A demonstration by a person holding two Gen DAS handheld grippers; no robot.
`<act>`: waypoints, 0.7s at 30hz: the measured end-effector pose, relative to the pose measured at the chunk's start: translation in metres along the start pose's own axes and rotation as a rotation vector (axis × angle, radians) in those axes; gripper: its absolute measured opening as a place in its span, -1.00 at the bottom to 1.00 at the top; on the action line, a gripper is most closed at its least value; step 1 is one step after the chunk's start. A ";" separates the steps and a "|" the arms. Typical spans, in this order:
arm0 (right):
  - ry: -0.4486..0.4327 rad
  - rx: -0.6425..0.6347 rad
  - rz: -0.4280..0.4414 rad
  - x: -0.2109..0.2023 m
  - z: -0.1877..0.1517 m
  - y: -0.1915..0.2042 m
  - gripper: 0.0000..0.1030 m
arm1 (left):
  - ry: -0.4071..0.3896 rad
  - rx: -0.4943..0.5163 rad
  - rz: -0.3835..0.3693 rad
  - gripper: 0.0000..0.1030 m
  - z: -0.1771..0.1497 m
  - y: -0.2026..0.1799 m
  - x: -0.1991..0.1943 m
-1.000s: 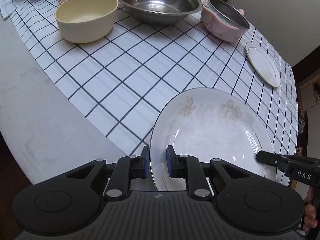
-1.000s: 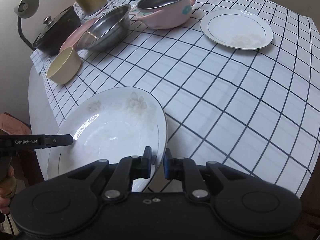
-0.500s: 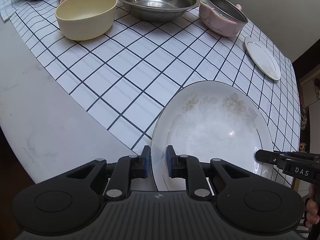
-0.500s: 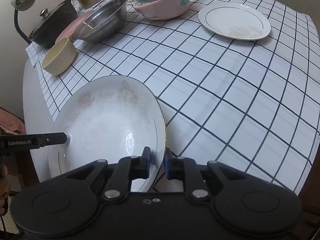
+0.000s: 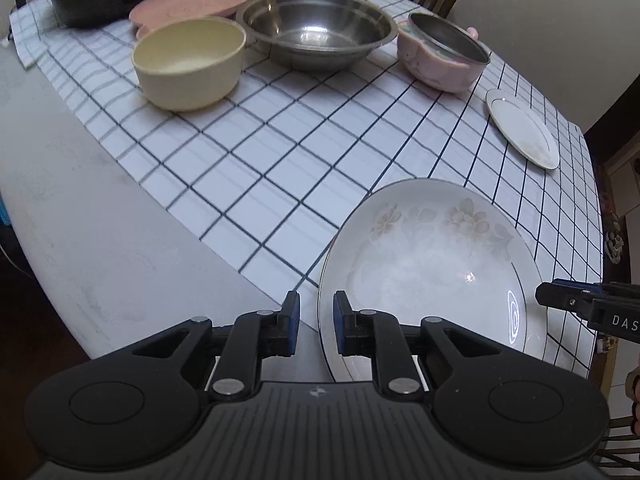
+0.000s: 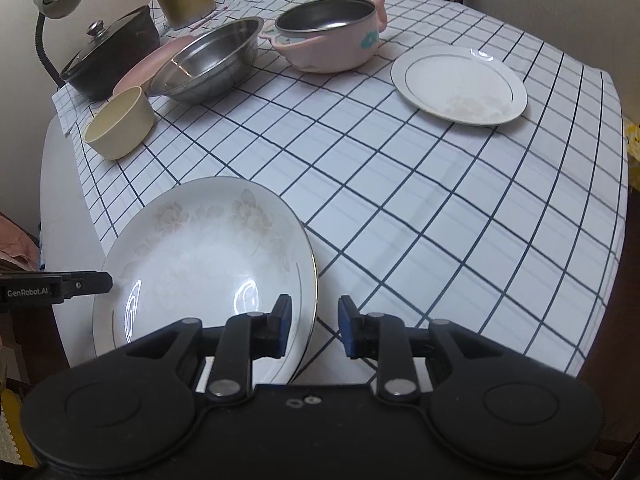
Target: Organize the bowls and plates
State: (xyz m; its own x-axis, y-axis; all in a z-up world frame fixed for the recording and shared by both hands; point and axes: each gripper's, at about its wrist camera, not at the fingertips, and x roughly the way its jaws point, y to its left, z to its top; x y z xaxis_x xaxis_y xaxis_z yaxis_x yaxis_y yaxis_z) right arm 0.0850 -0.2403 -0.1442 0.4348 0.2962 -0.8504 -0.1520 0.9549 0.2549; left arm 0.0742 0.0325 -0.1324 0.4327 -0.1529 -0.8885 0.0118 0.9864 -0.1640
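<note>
Left wrist view: left tool (image 5: 314,322) with jaws apart, straddling the near-left rim of the floral plate (image 5: 428,264) without pinching it; rim sits in the gap. Right tool (image 5: 576,304) reaches in at the plate's opposite rim. Plate lies near the front edge of the surface (image 5: 80,240), on the checked cloth (image 5: 280,152). Beyond the plate: cream bowl (image 5: 188,64), steel bowl (image 5: 316,28), pink pot (image 5: 440,60) in a row; small plate (image 5: 522,128) off to the plate's far right. Right wrist view: right tool (image 6: 314,326) also apart, wider gap, plate (image 6: 200,264) rim between the jaws nearer the left one; neither jaw looks to be gripping. Left tool (image 6: 80,283) at the plate's far side. Small plate (image 6: 460,84) well apart from the floral one, beside the pink pot (image 6: 332,36). Judgement: step in hand is the two-sided grasp or release of the floral plate; which, cannot tell. If stacking plates is the aim, next move calls for both tools closing on the rim evenly, then a level lift toward the small plate.
</note>
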 end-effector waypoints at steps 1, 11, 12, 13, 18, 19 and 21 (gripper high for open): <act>-0.007 -0.005 -0.001 -0.002 0.000 0.001 -0.41 | -0.015 0.012 0.003 -0.68 0.001 -0.002 -0.004; -0.090 -0.071 -0.018 -0.025 0.011 0.009 -0.18 | -0.135 0.118 -0.030 -0.66 0.023 -0.041 -0.029; -0.100 -0.076 -0.018 -0.028 0.012 0.009 -0.16 | -0.146 0.128 -0.033 -0.65 0.025 -0.045 -0.031; -0.110 -0.080 -0.021 -0.030 0.014 0.009 -0.12 | -0.155 0.135 -0.040 -0.56 0.027 -0.049 -0.033; -0.162 -0.105 -0.041 -0.043 0.021 0.005 0.11 | -0.224 0.150 -0.066 0.23 0.036 -0.069 -0.042; -0.170 -0.109 -0.044 -0.046 0.023 0.004 0.18 | -0.237 0.157 -0.069 0.25 0.038 -0.073 -0.043; -0.186 -0.118 -0.053 -0.050 0.026 0.001 0.26 | -0.242 0.170 -0.076 0.25 0.042 -0.080 -0.043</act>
State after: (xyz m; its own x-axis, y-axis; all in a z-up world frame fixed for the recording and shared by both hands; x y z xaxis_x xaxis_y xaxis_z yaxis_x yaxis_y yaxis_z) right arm 0.0864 -0.2538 -0.0891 0.5998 0.2540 -0.7587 -0.2222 0.9639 0.1471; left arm 0.0928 -0.0376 -0.0631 0.6269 -0.2277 -0.7451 0.1940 0.9718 -0.1338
